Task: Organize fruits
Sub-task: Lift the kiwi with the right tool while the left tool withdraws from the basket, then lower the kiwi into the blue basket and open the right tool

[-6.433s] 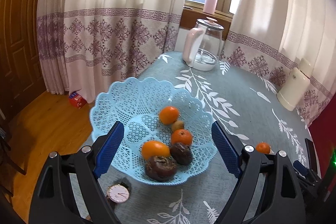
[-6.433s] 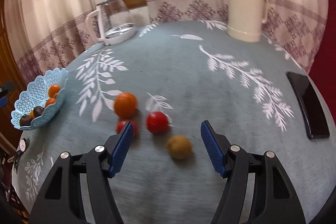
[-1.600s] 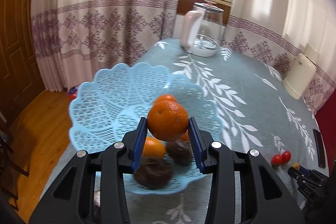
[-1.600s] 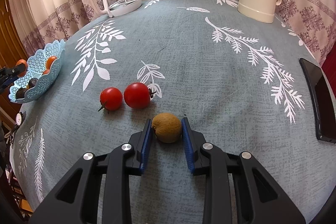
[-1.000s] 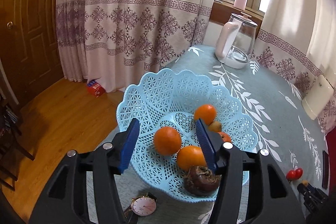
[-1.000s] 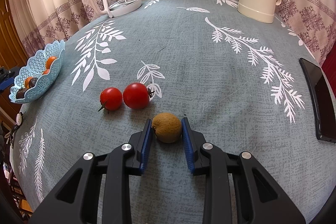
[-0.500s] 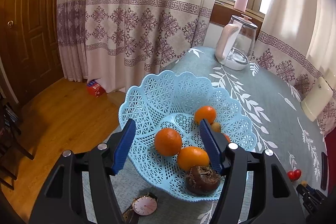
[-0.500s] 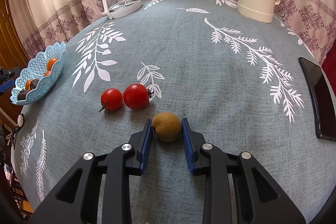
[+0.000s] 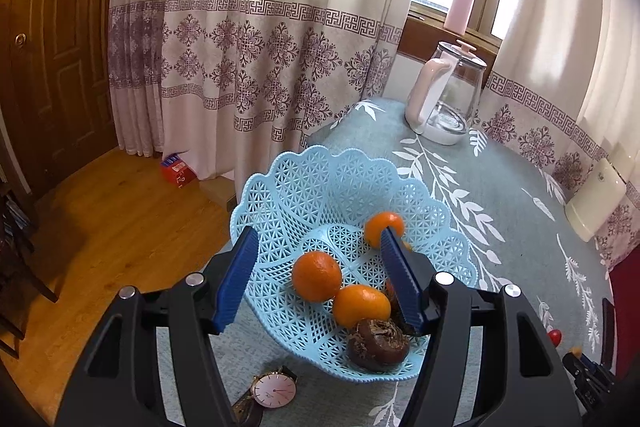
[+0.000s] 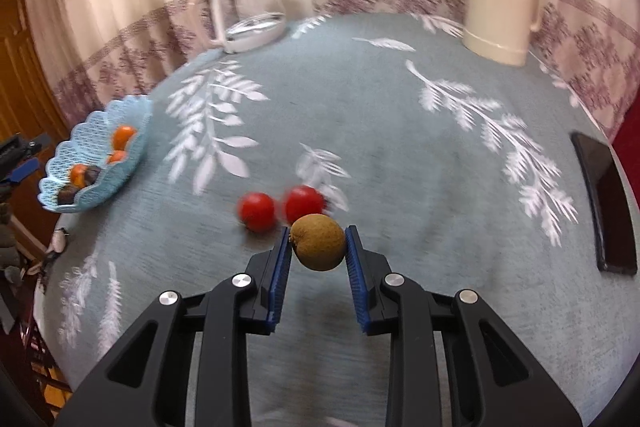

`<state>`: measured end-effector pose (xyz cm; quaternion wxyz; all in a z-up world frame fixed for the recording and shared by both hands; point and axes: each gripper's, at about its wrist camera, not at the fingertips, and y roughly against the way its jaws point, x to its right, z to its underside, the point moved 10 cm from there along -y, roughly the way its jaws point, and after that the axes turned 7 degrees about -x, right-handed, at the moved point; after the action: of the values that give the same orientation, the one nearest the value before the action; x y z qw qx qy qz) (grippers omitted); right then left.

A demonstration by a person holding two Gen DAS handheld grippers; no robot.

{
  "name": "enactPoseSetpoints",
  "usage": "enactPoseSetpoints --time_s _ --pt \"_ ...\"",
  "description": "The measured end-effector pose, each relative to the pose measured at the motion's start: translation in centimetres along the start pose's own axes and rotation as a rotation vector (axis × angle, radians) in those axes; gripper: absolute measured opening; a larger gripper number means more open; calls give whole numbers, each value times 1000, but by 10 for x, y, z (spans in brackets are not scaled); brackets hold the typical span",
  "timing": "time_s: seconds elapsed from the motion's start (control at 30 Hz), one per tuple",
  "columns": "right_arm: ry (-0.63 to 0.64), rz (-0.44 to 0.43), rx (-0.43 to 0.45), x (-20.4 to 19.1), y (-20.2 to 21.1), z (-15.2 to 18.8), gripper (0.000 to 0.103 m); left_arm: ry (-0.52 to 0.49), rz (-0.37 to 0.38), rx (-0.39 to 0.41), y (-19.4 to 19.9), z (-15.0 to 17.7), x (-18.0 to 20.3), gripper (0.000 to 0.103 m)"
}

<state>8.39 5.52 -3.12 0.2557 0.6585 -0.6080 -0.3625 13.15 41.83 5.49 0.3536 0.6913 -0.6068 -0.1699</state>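
1. Kiwi (image 10: 318, 242) sits clamped between the blue pads of the right gripper (image 10: 317, 247), seemingly clear of the teal tablecloth (image 10: 400, 131), just in front of two red tomatoes (image 10: 280, 209)
2. Blue lattice basket (image 10: 90, 163) stands well apart, at the cloth's left edge, already holding oranges (image 9: 317, 275) and dark fruit (image 9: 378, 345)
3. Left gripper (image 9: 320, 279) hangs over that basket with jaws spread wide, holding nothing
4. Carrying well, I judge, means a steady squeeze without bruising the kiwi, a path clear of the tomatoes, and a low release onto bare lattice so the fruit cannot roll out
5. Watch (image 9: 274, 389) beside the basket should stay untouched
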Motion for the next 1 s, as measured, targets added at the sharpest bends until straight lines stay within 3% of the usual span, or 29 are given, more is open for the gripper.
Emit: enactPoseSetpoints --time_s 0.57,1.0 --pt "264 -249 45 -186 7 -38 28 60 38 37 18 -13 -15 65" --pt "360 -267 -16 -246 -25 -29 28 109 55 46 21 -18 -27 68"
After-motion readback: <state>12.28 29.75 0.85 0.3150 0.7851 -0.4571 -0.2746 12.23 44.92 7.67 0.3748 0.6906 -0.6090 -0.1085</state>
